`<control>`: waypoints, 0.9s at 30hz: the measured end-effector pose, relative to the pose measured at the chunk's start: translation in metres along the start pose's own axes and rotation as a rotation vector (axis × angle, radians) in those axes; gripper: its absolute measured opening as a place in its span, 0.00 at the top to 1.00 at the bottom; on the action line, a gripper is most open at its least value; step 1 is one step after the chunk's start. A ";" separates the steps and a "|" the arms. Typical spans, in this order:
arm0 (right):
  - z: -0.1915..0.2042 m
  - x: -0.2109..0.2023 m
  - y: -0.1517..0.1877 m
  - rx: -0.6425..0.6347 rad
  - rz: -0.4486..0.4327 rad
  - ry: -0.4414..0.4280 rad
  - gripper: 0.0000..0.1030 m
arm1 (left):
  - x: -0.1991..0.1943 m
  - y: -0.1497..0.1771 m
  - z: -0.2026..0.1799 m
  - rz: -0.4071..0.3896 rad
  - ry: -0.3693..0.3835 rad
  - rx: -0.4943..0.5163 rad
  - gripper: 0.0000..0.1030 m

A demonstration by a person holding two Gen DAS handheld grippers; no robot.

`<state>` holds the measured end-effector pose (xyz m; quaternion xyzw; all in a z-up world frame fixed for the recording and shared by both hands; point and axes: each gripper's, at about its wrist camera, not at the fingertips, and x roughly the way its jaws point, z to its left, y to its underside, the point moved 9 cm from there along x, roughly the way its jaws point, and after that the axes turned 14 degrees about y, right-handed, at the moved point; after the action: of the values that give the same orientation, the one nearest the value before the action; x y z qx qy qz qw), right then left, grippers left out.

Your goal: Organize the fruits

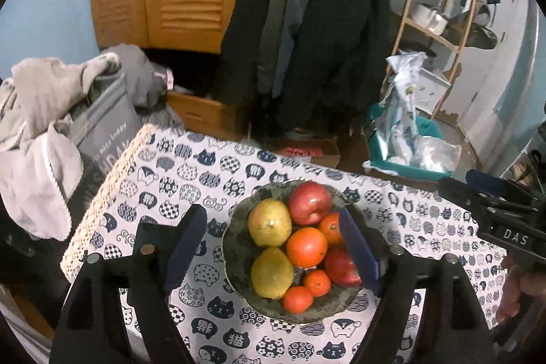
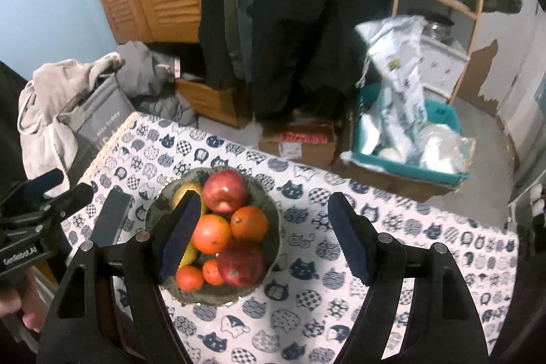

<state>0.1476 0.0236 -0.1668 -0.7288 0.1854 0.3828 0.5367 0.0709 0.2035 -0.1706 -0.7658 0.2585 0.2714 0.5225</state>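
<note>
Both grippers are above the desk (image 1: 239, 166), angled down at the fruit bowl (image 1: 235, 248). Left gripper (image 1: 273, 251): jaws apart, nothing between the pads, the bowl seen through the gap below. Right gripper (image 2: 262, 241): jaws wide, empty too; the bowl (image 2: 273, 248) sits under its left finger (image 2: 181, 237). All fruit is in the bowl, on the cat-print tablecloth (image 2: 341, 295): two red apples (image 1: 309, 202), two yellow-green pears (image 1: 269, 222), two oranges (image 1: 306, 246) and two small tangerines (image 1: 297, 298) at the near edge. Fruits touch each other, piled in one layer. A hand (image 1: 512, 289) holds the right gripper at the edge of the left view. Teal bin (image 2: 406, 166) is on the floor behind the desk.
</note>
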 end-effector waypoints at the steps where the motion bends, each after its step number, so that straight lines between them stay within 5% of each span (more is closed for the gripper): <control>1: -0.003 -0.007 0.000 0.002 -0.012 0.004 0.26 | -0.004 -0.001 -0.004 -0.006 0.005 0.008 0.21; 16: -0.048 -0.095 -0.006 0.038 -0.170 0.065 0.24 | -0.076 -0.028 -0.054 -0.163 0.015 0.130 0.01; 27: -0.067 -0.137 -0.003 0.044 -0.272 0.102 0.24 | -0.111 -0.044 -0.074 -0.271 -0.010 0.177 0.01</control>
<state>0.0863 -0.0565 -0.0530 -0.7538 0.1202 0.2650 0.5892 0.0322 0.1608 -0.0428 -0.7432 0.1732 0.1784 0.6211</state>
